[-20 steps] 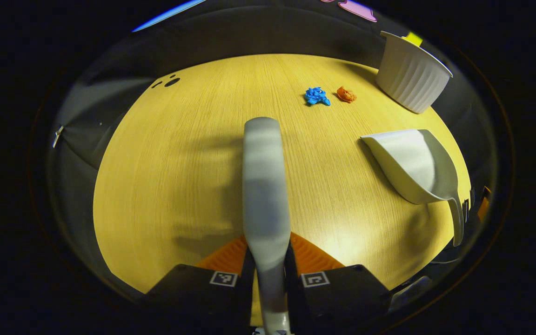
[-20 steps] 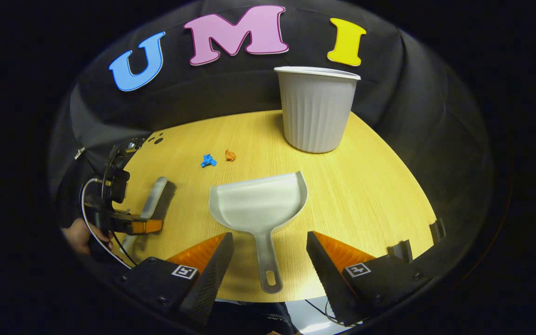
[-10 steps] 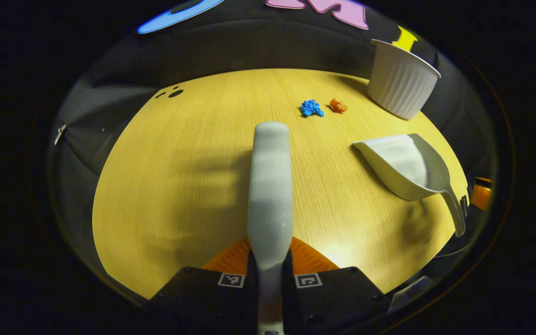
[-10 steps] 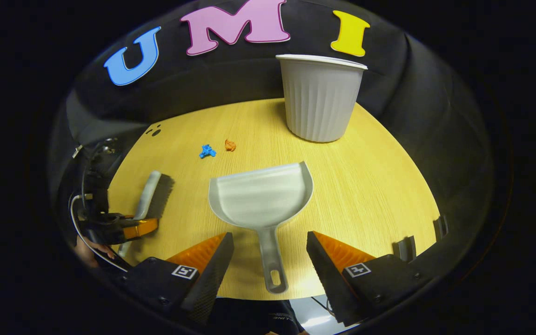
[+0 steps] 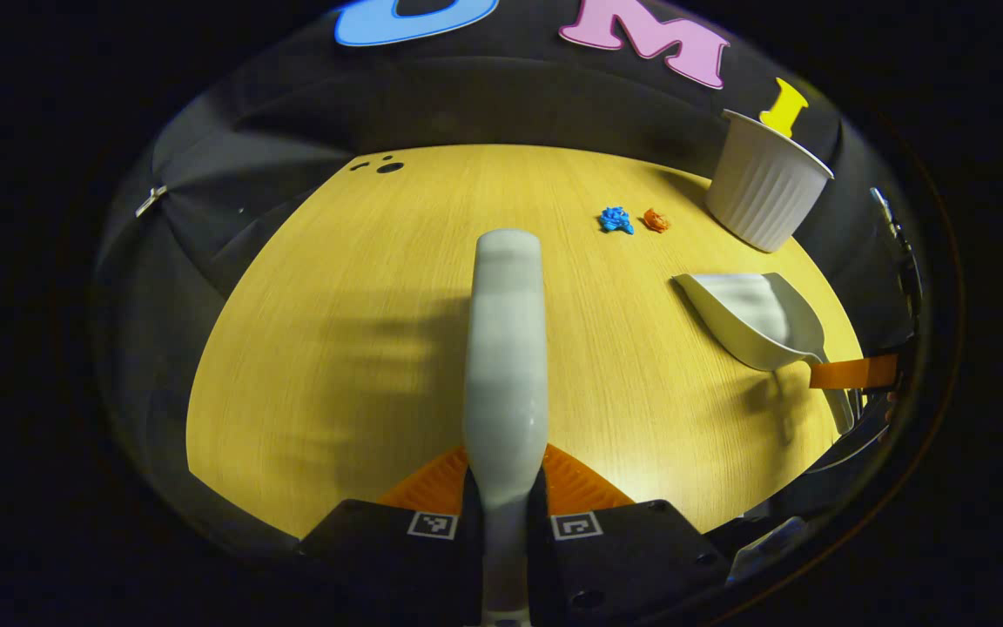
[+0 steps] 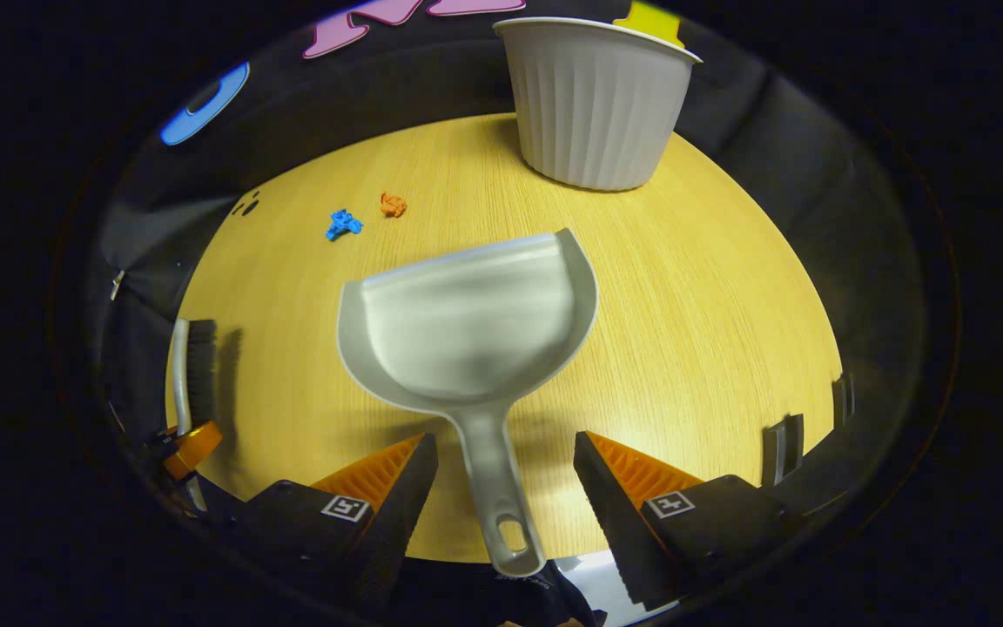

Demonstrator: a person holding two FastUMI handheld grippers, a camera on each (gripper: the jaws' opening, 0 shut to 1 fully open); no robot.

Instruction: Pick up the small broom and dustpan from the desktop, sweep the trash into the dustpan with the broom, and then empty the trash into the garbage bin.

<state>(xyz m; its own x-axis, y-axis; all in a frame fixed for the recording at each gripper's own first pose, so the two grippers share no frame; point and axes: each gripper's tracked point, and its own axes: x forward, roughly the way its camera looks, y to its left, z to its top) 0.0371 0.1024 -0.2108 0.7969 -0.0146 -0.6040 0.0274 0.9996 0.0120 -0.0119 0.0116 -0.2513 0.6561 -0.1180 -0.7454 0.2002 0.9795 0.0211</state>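
Both fingers of the left gripper point(image 5: 506, 501) press on the broom point(image 5: 506, 348) handle, holding it lifted above the desk point(image 5: 336, 305). From the right gripper view the broom's dark bristles point(image 6: 202, 357) show, hanging down at the desk's left edge; the left gripper view gives the broom's pale back instead.

Over at the right gripper point(image 6: 506, 475), the fingers stand wide apart on either side of the dustpan point(image 6: 467, 326) handle, not touching it. That dustpan lies flat on the desk, mouth toward the bin point(image 6: 597, 96), which stands upright at the desk's far edge. A blue scrap point(image 6: 343, 225) and an orange scrap point(image 6: 393, 205) lie close together to the left of the bin, beyond the dustpan.
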